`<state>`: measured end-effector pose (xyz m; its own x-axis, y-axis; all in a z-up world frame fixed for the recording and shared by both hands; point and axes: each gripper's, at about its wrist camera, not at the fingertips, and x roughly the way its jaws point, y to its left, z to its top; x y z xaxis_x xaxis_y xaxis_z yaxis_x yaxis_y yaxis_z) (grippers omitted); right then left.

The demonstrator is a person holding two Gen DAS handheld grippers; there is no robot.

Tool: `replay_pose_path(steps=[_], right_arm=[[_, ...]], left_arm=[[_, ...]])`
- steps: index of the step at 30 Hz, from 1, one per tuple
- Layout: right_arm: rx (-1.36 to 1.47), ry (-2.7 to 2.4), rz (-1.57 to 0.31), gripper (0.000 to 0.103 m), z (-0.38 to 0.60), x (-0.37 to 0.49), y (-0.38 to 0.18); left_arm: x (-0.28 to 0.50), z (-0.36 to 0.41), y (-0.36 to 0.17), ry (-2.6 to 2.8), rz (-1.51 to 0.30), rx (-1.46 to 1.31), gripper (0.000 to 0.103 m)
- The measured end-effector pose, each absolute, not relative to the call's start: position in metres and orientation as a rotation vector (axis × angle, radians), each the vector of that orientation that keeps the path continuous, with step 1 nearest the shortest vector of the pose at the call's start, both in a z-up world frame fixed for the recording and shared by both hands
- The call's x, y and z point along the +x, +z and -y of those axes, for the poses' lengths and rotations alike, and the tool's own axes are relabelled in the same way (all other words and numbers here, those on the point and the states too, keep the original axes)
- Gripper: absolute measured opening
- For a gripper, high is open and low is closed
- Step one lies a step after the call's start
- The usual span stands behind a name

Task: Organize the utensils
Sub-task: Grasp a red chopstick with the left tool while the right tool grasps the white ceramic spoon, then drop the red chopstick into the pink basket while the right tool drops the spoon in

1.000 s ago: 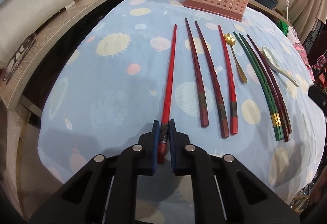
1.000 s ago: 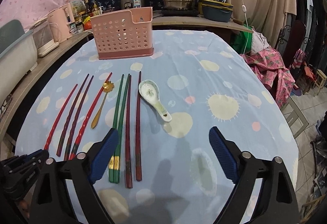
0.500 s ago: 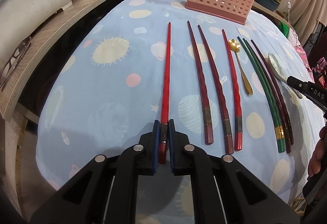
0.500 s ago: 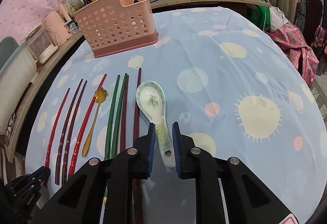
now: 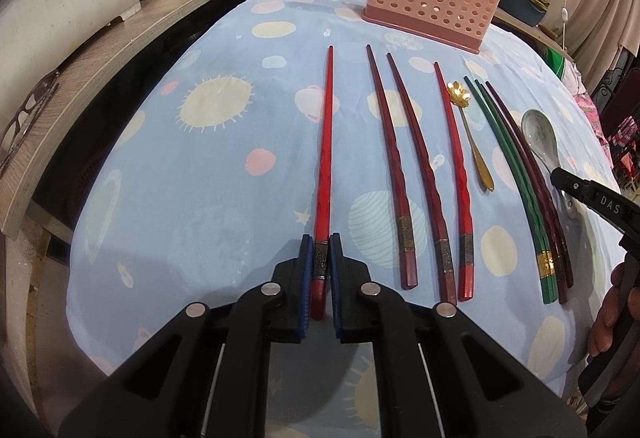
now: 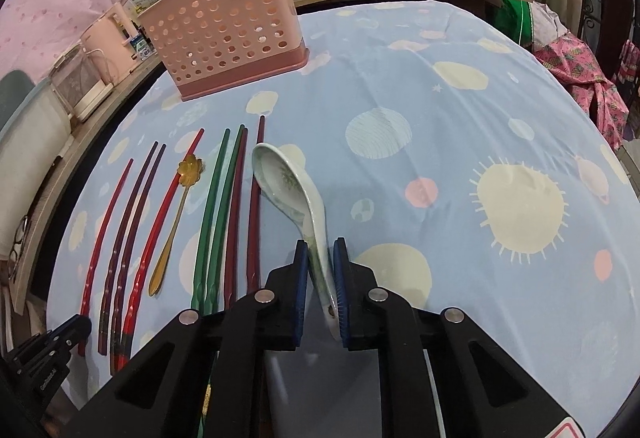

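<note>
Ceramic spoon (image 6: 290, 190) sat clamped in the right gripper (image 6: 321, 278), seen fully only there; a second earlier those jaws gaped. Left gripper (image 5: 320, 278) pinched a red chopstick (image 5: 325, 158).

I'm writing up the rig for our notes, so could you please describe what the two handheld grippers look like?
Both match: the left gripper and right gripper have chunky angular black plastic bodies with cut-out openings, round silver fasteners at the joints, and blue ribbed pads lining the fingers. White lettering reading "DAS" marks the right gripper's side. No cables or sleeves are visible.

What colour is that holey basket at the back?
Pink basket, darker pink base; clearest in the right wrist view.
</note>
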<state>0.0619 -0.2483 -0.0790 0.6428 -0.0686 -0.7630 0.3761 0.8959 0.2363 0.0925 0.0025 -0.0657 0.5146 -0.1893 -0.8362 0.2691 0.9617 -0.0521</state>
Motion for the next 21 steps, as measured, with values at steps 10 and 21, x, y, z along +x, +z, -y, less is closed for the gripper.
replay_pose_path(steps=[10, 21], right_arm=[[0.39, -0.276, -0.782, 0.008, 0.247, 0.041, -0.052], [0.36, -0.281, -0.688, 0.006, 0.252, 0.029, -0.007]], left_arm=[[0.077, -0.013, -0.048, -0.304, -0.958, 0.052, 0.007], [0.081, -0.018, 0.021, -0.31, -0.781, 0.031, 0.007]])
